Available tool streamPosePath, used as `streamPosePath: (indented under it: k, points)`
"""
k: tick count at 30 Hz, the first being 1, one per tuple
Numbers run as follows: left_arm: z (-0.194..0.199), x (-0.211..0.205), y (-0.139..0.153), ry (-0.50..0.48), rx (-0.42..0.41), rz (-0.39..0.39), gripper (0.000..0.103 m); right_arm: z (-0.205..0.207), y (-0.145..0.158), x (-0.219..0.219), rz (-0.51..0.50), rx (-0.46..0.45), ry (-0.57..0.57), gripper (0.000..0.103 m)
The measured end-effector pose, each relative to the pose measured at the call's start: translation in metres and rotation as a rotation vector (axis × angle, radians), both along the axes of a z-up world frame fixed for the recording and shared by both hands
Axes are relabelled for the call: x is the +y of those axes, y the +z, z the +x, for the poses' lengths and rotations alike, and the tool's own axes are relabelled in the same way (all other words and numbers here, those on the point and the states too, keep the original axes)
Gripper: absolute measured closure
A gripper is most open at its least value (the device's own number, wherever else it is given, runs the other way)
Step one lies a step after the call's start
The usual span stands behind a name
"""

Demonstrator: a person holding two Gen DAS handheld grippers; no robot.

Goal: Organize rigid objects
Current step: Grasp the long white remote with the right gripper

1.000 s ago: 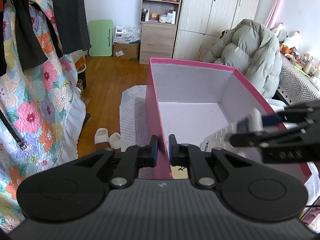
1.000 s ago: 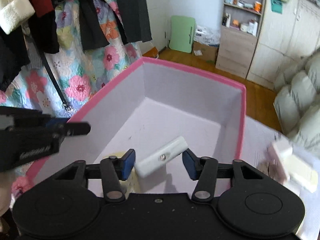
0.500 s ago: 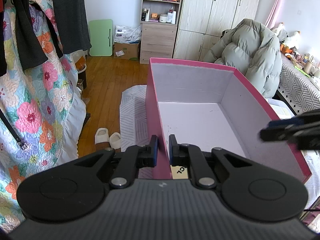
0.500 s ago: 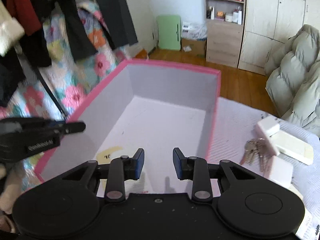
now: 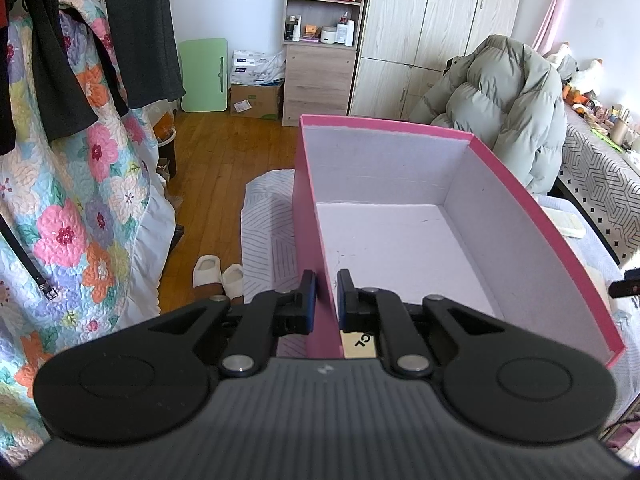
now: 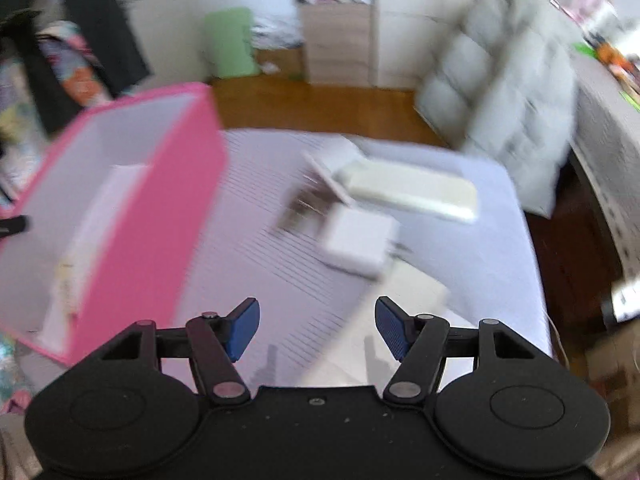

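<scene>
My left gripper point(image 5: 325, 296) is shut on the near left wall of the pink box point(image 5: 308, 200), which has a pale lilac inside. A yellowish label point(image 5: 358, 344) lies on the box floor by my fingers. My right gripper point(image 6: 316, 328) is open and empty, above the striped cloth right of the pink box point(image 6: 160, 216). Ahead of it lie a white square charger point(image 6: 360, 240), a long white block point(image 6: 412, 192), a small white object point(image 6: 336, 160) and what looks like keys point(image 6: 300, 208). The right wrist view is blurred.
The objects rest on a striped cloth point(image 6: 248, 248). A floral quilt point(image 5: 68, 208) hangs at left; slippers point(image 5: 218, 274) sit on the wooden floor. A puffy grey coat point(image 5: 504, 104) is behind the box, a patterned table point(image 5: 600, 184) to the right.
My right gripper let go of the white piece inside the box, pulled out, swung right over the cloth and opened wide. My left gripper kept its hold on the box wall.
</scene>
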State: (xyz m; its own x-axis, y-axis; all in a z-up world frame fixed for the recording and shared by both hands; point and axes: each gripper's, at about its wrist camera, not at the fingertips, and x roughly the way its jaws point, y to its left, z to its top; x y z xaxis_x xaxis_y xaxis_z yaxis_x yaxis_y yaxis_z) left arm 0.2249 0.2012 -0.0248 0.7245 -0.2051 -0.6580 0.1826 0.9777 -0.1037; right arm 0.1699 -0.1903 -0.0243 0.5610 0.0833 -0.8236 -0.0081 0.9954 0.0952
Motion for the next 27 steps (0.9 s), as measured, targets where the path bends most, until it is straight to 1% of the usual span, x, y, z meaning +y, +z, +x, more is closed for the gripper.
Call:
streamPosePath:
  k: [4,6,8,11,13,16,18,19,20,22,24,25,27]
  points:
    - [0.0,-0.001,0.0,0.002,0.001,0.003,0.094,0.003,-0.026,-0.013,0.001,0.053,-0.064,0.034]
    - [0.0,-0.001,0.0,0.001,0.0,0.005,0.094,0.008,-0.036,-0.017,0.008,0.079,-0.078,0.034]
    - [0.0,-0.001,0.001,0.001,0.001,0.003,0.094,0.008,-0.037,-0.016,0.016,0.086,-0.075,0.035]
    - [0.0,-0.001,0.001,0.001,0.0,0.004,0.094,0.003,-0.035,-0.015,0.048,0.12,-0.079,0.037]
    - [0.0,-0.002,0.001,-0.004,-0.001,0.008,0.094,-0.001,-0.035,-0.016,0.071,0.152,-0.086,0.037]
    - [0.0,0.0,0.001,-0.002,0.002,0.004,0.094,-0.004,-0.044,-0.014,0.083,0.208,-0.102,0.037]
    - [0.0,0.001,0.001,-0.002,0.002,0.002,0.094,-0.004,-0.05,-0.016,0.112,0.203,-0.154,0.035]
    - [0.0,0.0,0.001,-0.001,0.002,0.004,0.094,-0.002,-0.054,-0.016,0.125,0.203,-0.17,0.032]
    - [0.0,0.0,0.001,-0.001,0.002,0.004,0.094,0.002,-0.058,-0.014,0.119,0.206,-0.176,0.025]
    - [0.0,0.0,0.001,-0.003,-0.002,0.008,0.094,0.007,-0.062,-0.004,0.061,0.161,-0.181,0.021]
    - [-0.001,0.0,0.002,0.0,0.0,0.015,0.094,0.006,-0.065,0.012,-0.023,0.13,-0.196,0.021]
    - [-0.001,0.001,0.002,0.001,0.002,0.016,0.094,0.003,-0.064,0.017,-0.041,0.113,-0.19,0.027]
    - [-0.002,0.002,0.003,-0.001,0.005,0.009,0.094,-0.001,-0.062,0.018,-0.029,0.126,-0.176,0.028]
